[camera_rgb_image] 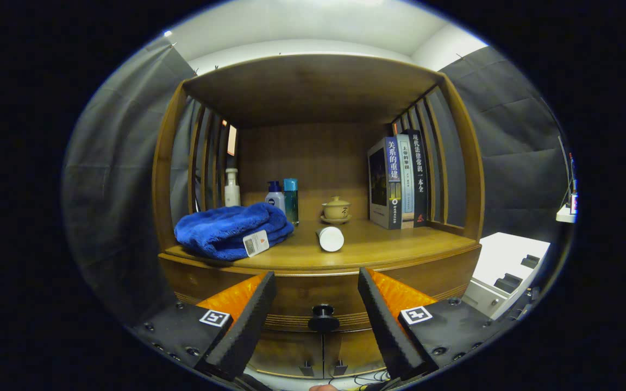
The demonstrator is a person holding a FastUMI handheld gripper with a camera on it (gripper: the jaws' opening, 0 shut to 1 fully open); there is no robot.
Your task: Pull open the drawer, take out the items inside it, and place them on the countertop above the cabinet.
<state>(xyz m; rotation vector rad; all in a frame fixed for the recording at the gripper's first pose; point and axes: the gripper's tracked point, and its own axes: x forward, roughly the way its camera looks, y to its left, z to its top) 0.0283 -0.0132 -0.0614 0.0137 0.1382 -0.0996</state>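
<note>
Gripper point(317, 304) jaws spread wide apart, holding nothing, aimed at the front of a wooden cabinet point(182, 282); dark round drawer knob point(323, 318) sits between the jaws, a little ahead of the tips, not touched. Drawer point(318, 296) front looks shut flush with the cabinet, contents hidden. Below the knob two lower doors point(321, 353) meet at a seam, small handles partly cut off by the jaws and the bottom of the view. On the countertop point(400, 244) above the drawer: folded blue towel point(234, 231) with a white tag, hanging slightly over the front lip on the left; white cylinder point(330, 238) lying on its side near the middle, end facing the camera, can't tell what it is. Behind the towel a white pump bottle point(231, 187), a small white bottle with a blue cap point(275, 196) and a teal bottle point(290, 200), bases hidden by the towel. Lidded cup on a saucer point(336, 209) near the back wall. Upright books point(400, 182) on the right against the slatted side. White unit point(503, 271) to the cabinet's right, partly cut off
</note>
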